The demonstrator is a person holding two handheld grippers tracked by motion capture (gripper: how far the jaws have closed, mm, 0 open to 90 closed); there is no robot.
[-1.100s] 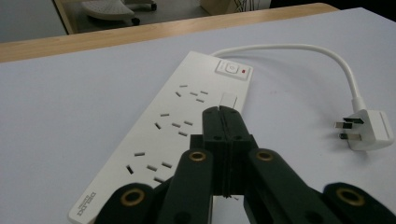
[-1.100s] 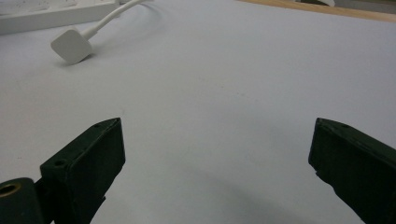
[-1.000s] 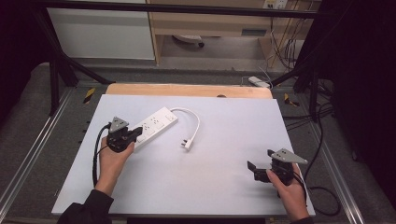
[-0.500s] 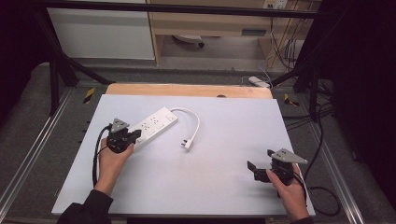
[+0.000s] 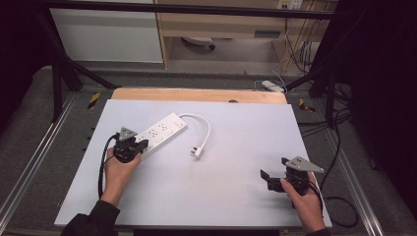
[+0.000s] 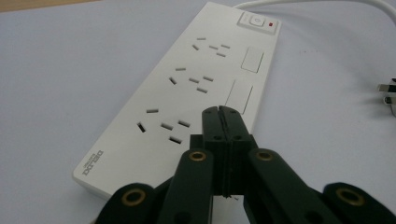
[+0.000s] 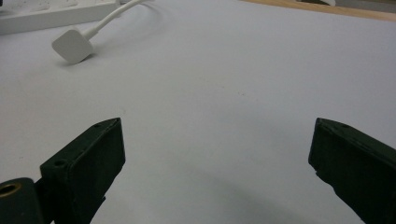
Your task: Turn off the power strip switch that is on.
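While the power strip (image 5: 160, 132) lies on the desk's (image 5: 236, 196) left side, little has changed.
Left tongs (image 6: 220, 112) stay closed, empty, tips over its near end; right tongs (image 7: 217, 158) gape open, idle — work barely begun.

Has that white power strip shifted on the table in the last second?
No. The power strip lies at the same angle, just as far from the table's wooden far edge; the shut left gripper sits over its near end.

White table top (image 5: 236, 187) w/ wooden strip (image 5: 196, 95) along far edge. Grey floor (image 5: 29, 142) around it. White cabinet (image 5: 105, 34) at back left, wooden shelf unit (image 5: 221, 24) beside it. Second power strip (image 5: 272, 86) on floor, back right; black cables (image 5: 300, 54) nearby.
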